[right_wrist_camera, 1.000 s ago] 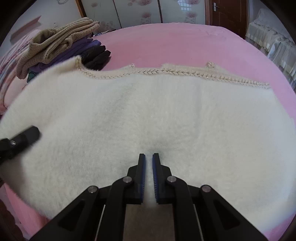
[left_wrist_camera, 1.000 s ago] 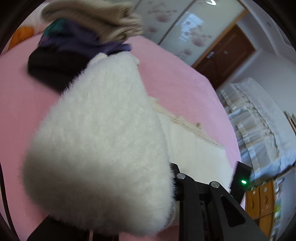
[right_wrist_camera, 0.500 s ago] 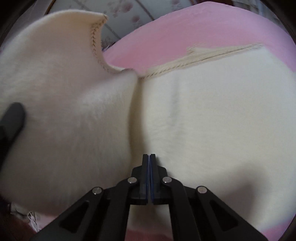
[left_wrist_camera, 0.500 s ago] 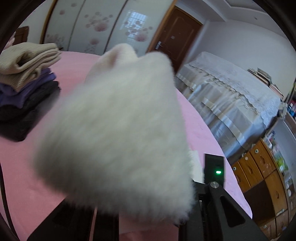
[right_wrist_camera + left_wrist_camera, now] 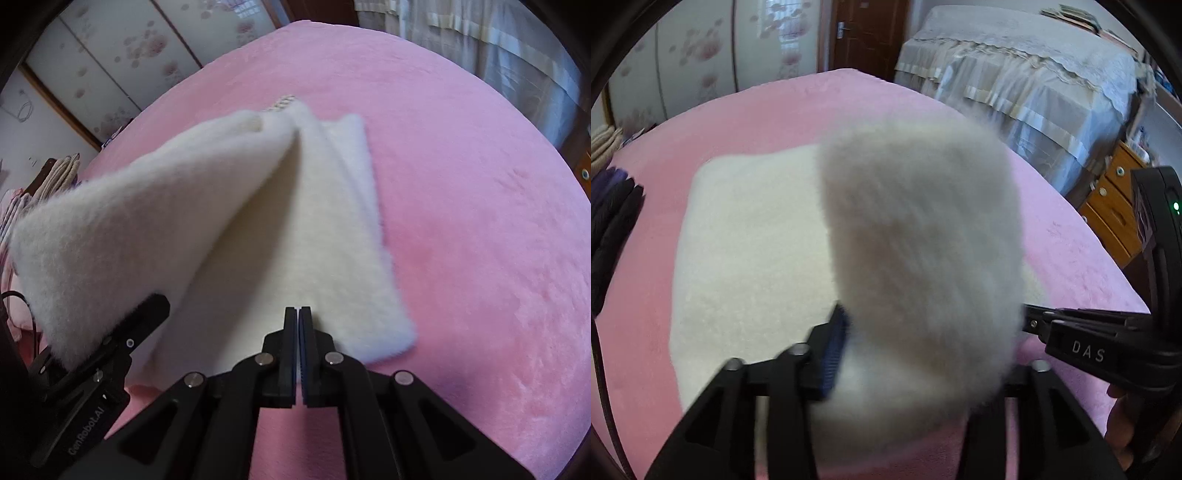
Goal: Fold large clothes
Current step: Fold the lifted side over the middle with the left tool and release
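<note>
A fluffy white garment [image 5: 295, 236] lies on the pink bed [image 5: 461, 184], one flap raised over the flat part (its stitched edge shows at the far end). The left gripper [image 5: 923, 354] has that flap between its jaws, which are opening. The right gripper [image 5: 297, 347] has its jaws pressed together at the garment's near edge; whether they pinch fabric is unclear

Fluffy white garment [image 5: 280, 236] lies partly folded on the pink bed, one flap raised.
</note>
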